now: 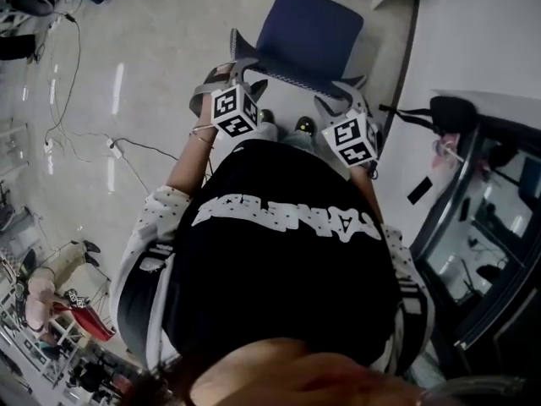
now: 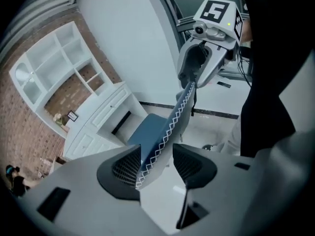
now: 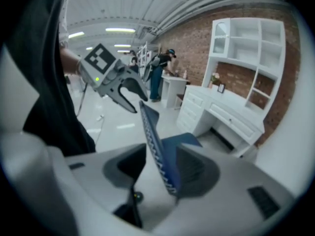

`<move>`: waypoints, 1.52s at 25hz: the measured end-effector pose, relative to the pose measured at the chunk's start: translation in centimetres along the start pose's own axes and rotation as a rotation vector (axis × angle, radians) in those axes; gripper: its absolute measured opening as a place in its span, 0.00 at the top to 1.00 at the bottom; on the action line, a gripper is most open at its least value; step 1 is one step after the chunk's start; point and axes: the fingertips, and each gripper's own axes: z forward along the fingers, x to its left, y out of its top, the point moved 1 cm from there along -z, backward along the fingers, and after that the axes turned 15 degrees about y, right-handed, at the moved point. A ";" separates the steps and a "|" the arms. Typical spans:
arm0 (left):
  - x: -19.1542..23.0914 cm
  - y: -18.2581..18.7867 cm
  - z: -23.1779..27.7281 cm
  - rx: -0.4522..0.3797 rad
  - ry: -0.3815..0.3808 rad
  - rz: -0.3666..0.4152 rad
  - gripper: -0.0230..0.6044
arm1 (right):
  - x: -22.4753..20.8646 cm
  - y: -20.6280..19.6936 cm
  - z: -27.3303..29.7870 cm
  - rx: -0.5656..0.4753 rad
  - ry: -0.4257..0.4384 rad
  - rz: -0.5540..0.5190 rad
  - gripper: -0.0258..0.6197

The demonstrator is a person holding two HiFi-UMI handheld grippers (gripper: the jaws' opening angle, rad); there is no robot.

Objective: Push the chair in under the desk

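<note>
Your black shirt (image 1: 287, 252) with its white lettering fills the near part of the head view. Beyond it, the left gripper (image 1: 243, 70) and the right gripper (image 1: 342, 94) sit at opposite ends of the top edge of the chair (image 1: 308, 32). Its blue seat lies past them on a pale, glossy floor (image 1: 152, 66). Loose cables (image 1: 127, 146) trail across that floor at the left.

Left gripper view: the jaws stand wide, one pad on each side of the backrest (image 2: 170, 127), a thin blue panel edged with white zigzag stitching. The panel lies against one pad and clear of the other, so it is not clamped. You can see the right gripper farther along the same edge. Beyond the seat stands the white counter (image 2: 106, 113) with an open kneehole, a white shelf unit (image 2: 54, 68) above it and a brick wall (image 2: 24, 136) behind. The seat points at the kneehole and stops short of it.

Right gripper view: these jaws are also wide, with the backrest between them, nearer one pad and not gripped. Only this view shows the ceiling light strips (image 3: 120, 30) and a person (image 3: 160, 73) standing far back. Only the two gripper views show the counter and shelves plainly.
</note>
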 end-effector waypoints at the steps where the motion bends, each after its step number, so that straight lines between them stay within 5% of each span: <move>1: 0.0 -0.2 0.3 -0.005 -0.003 0.030 0.59 | -0.2 -0.2 0.2 0.028 -0.018 -0.006 0.66; 6: -0.5 -0.4 1.3 -0.020 -0.014 0.103 0.60 | -0.5 -1.3 0.8 0.134 -0.074 -0.019 0.68; 7: -0.5 -0.4 1.5 -0.024 -0.015 0.115 0.65 | -0.6 -1.5 0.8 0.145 -0.078 -0.018 0.75; 11: -0.7 0.2 2.0 -0.040 -0.039 0.158 0.72 | -0.9 -2.0 0.8 0.166 -0.092 -0.013 0.76; 38: 2.1 1.1 5.4 -0.072 -0.109 0.181 0.75 | -5.3 -0.7 2.3 0.296 -0.186 -0.001 0.75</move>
